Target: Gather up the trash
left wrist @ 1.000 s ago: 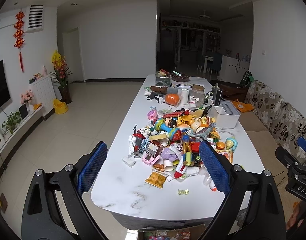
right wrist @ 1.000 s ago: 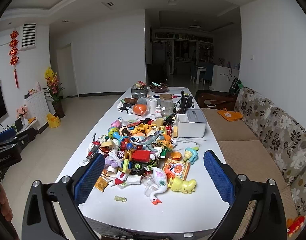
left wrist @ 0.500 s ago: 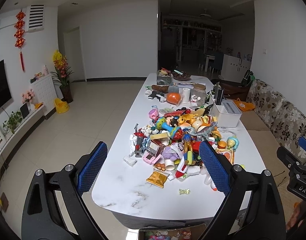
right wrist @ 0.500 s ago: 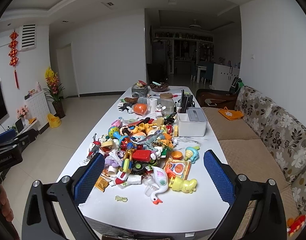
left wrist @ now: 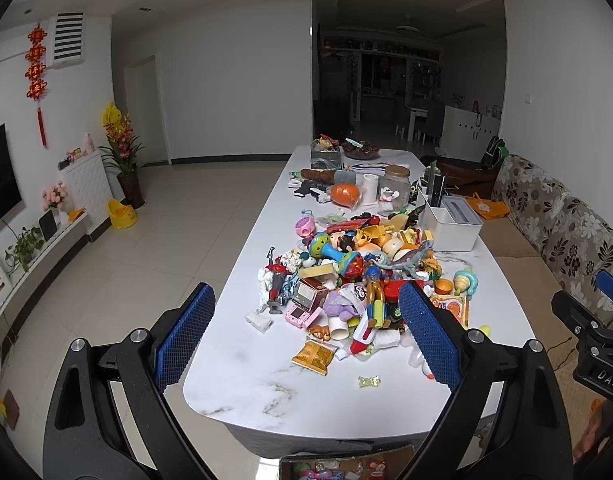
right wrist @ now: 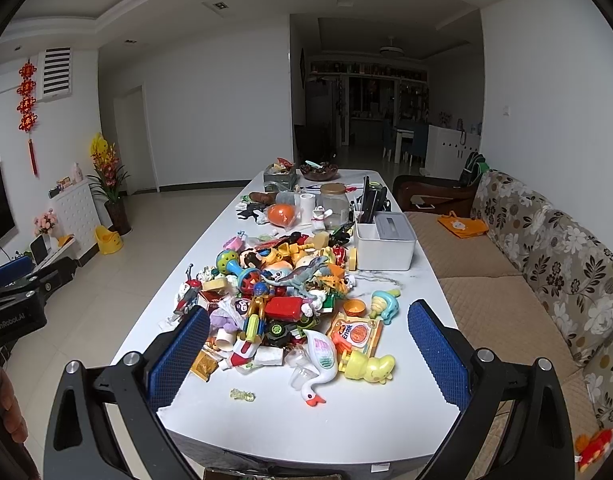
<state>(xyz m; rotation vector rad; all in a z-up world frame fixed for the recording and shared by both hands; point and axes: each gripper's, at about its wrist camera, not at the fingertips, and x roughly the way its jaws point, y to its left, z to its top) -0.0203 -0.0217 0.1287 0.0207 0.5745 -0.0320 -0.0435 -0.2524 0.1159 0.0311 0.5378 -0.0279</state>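
A long white marble table [left wrist: 242, 384] [right wrist: 346, 424] carries a heap of toys mixed with trash. At the heap's near edge lie a yellow snack packet [left wrist: 313, 357] [right wrist: 203, 365], a small green candy wrapper [left wrist: 369, 381] [right wrist: 242, 395], crumpled white tissue [left wrist: 259, 321], a paper cup [left wrist: 339, 326] and an orange snack pack [right wrist: 356, 334]. My left gripper [left wrist: 306, 336] hangs open before the table's near end, nothing between its blue pads. My right gripper [right wrist: 306, 356] is likewise open and empty, held short of the heap.
A white storage box [left wrist: 452, 226] [right wrist: 384, 242], a glass jar [right wrist: 334, 206] and bowls stand farther along the table. A floral sofa [right wrist: 546, 248] runs along the right. A cardboard box with items [left wrist: 342, 466] sits below the near edge. Tiled floor lies to the left.
Both views have shifted very slightly; the table sits a touch differently in frame. Both grippers stay open and nothing on the table has moved.
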